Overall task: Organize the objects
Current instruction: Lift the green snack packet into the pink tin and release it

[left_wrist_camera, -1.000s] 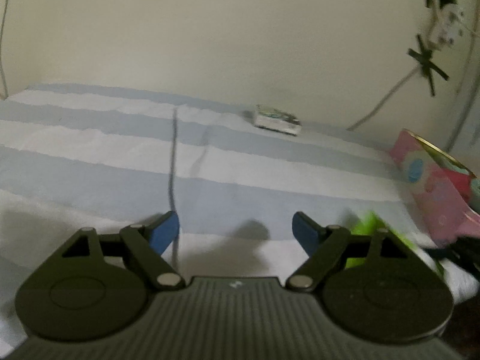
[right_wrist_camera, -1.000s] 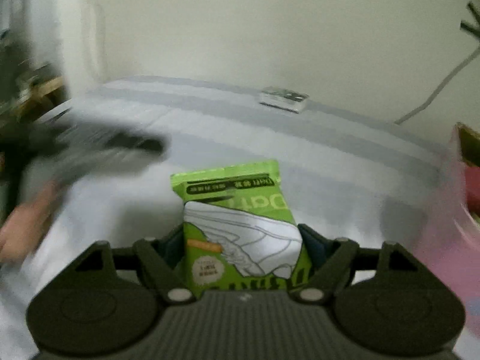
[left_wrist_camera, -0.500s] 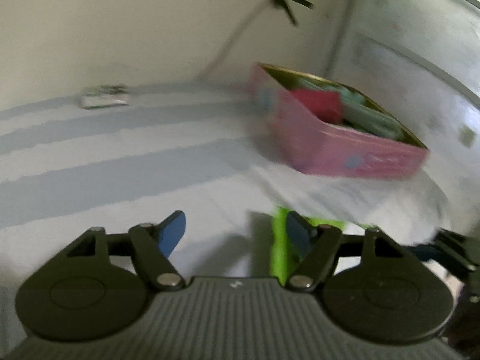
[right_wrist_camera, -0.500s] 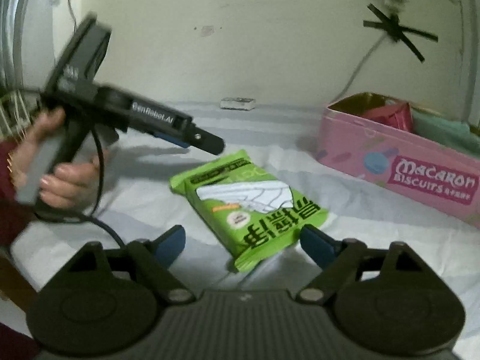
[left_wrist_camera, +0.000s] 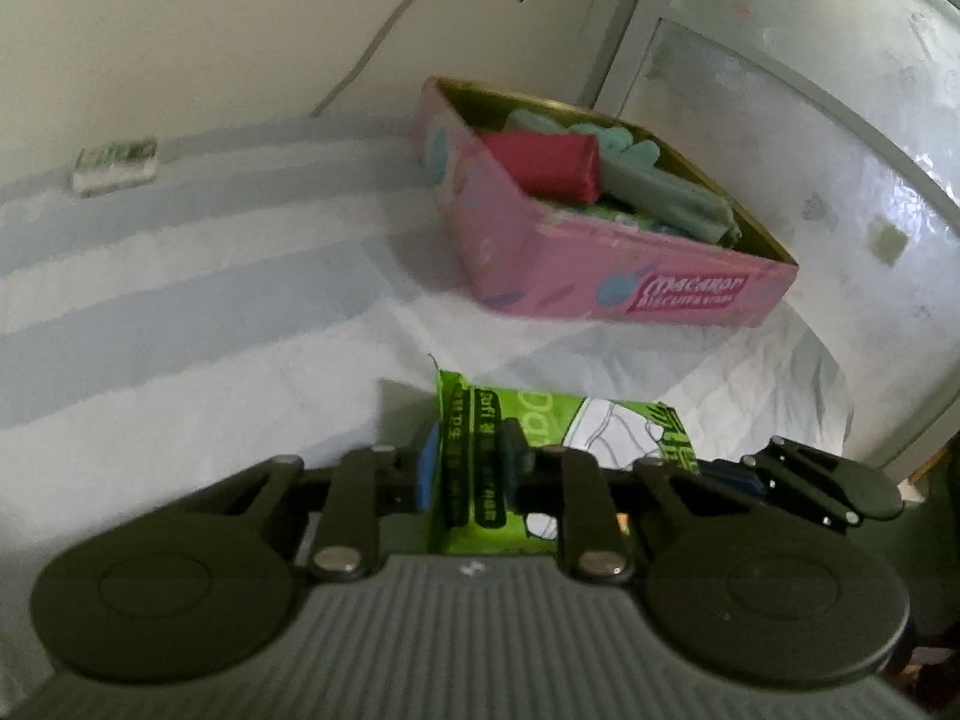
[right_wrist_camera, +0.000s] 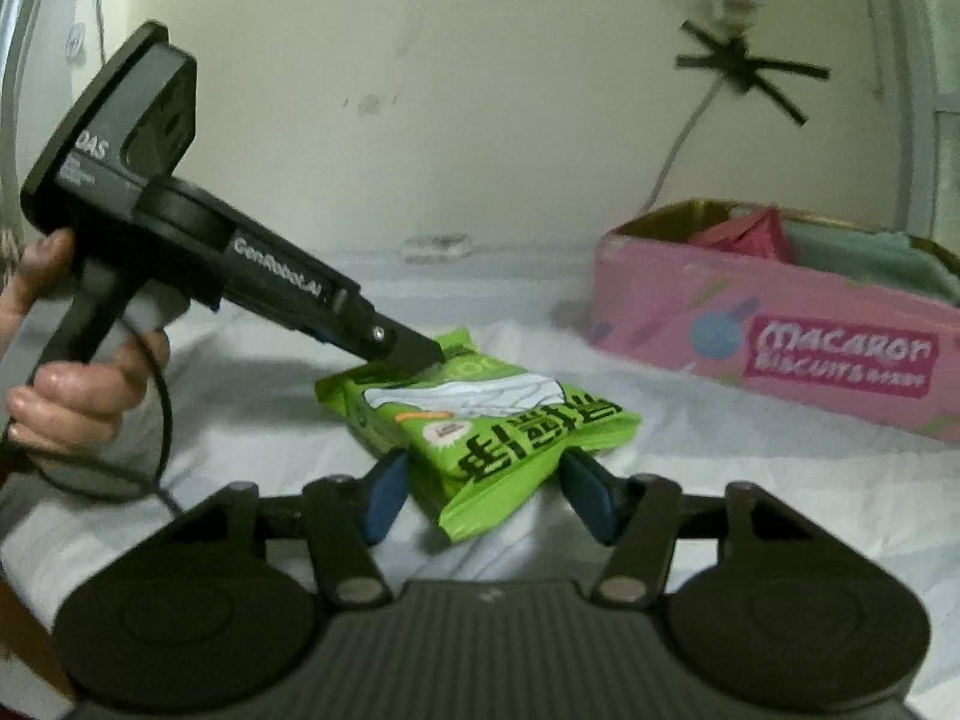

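Pinching the top edge of the green snack packet (left_wrist_camera: 480,468) w/ our left gripper (left_wrist_camera: 468,468), we're closing both blue pads on its folded seal. Most of the packet is hiding behind that gripper's body in the left wrist view; only the upper strip & part of the white artwork are showing. Our right gripper (right_wrist_camera: 486,489) is standing open, its pads on either side of the packet's near end w/o touching it. The packet's small print is too blurry to read. In the right wrist view our left hand (right_wrist_camera: 72,372) is gripping the handle, partly cut off at the frame edge.

The packet is lying on a white & pale-blue striped cloth (left_wrist_camera: 180,276), near the front. A pink Macaron Biscuits box (left_wrist_camera: 600,264) is sitting further back to the right, apart from the packet, w/ a red pouch (left_wrist_camera: 540,165) & teal pouches (left_wrist_camera: 660,192) inside. A small silvery block (left_wrist_camera: 114,165) is resting by the cream wall (left_wrist_camera: 240,30), blurred. Black tape (right_wrist_camera: 750,69) is crossing over a cable on the wall.
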